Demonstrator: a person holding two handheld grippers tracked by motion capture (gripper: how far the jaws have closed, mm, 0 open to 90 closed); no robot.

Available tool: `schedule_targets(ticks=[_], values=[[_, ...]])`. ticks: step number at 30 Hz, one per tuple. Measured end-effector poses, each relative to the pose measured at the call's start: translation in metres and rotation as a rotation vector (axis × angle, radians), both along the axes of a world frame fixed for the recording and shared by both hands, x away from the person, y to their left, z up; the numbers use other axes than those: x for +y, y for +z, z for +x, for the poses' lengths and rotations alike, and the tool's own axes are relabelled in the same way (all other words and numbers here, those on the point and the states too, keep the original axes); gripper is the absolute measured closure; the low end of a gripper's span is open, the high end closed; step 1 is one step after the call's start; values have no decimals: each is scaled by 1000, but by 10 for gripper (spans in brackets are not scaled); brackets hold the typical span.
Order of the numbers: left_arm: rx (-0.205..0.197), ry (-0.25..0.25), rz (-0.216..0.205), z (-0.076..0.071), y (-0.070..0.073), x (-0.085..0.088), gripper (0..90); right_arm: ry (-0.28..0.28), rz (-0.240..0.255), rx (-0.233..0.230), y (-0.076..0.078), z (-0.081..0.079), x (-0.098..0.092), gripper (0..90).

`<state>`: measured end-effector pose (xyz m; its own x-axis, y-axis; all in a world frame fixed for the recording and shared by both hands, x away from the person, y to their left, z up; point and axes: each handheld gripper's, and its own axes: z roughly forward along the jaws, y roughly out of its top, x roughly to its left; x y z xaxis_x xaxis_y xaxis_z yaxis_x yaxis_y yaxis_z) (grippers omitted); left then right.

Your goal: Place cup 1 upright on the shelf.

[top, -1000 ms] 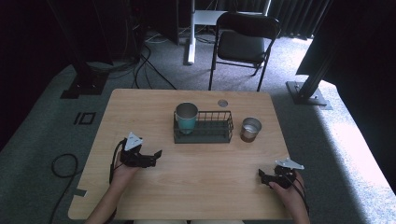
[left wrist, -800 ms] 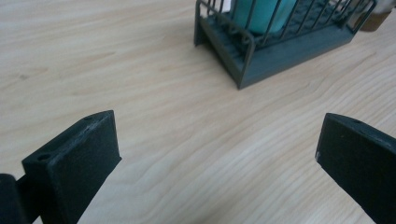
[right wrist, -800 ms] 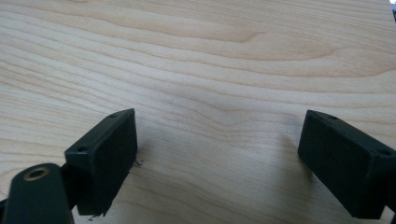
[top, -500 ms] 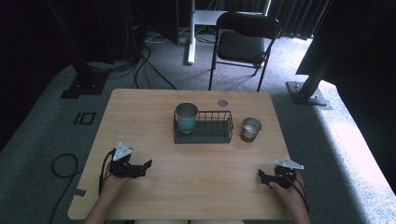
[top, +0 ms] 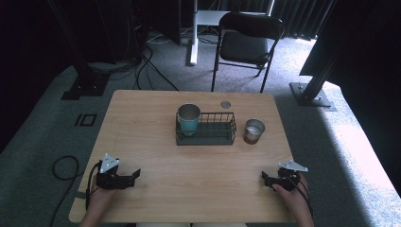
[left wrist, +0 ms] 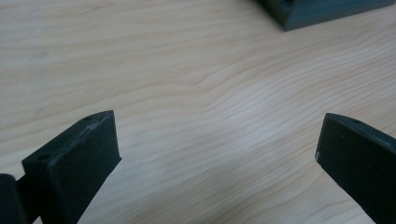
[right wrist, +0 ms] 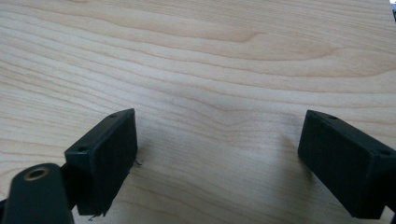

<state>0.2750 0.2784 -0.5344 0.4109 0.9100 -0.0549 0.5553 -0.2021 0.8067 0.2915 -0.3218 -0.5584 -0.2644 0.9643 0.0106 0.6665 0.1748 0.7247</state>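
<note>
Two hand-held grippers rest low on a wooden table (top: 156, 118), near its front edge. The left gripper (top: 136, 173) sits by the front left corner, jaws spread wide, holding nothing. The right gripper (top: 264, 178) sits by the front right corner, jaws also wide apart and empty. Bare tabletop lies between them. Farther back stand one wire basket (top: 213, 128) holding one teal cup (top: 188, 120), and one metal cup (top: 253, 130) just beside the basket.

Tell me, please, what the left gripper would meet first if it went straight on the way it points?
Probably the wire basket: the left gripper, jaws open, faces bare table, with a dark base corner ahead.
</note>
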Motion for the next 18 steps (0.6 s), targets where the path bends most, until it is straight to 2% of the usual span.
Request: schedule_targets(ticks=[2,5,8,11,14,16,18], values=[[12,22,-9,-2,-3,4,3,0,0,0,0,0,0,114],[24,61,13,-4,-5,9,3,0,0,0,0,0,0,114],[31,106,17,-5,-7,14,3,1,0,-1,0,0,0,114],[40,123,20,-6,-10,18,3,0,0,0,0,0,0,114],[55,142,41,-8,-13,20,3,0,0,0,0,0,0,114],[78,160,50,-9,-16,25,3,0,0,0,0,0,0,114],[79,171,39,-10,-18,28,3,1,0,-1,0,0,0,115]])
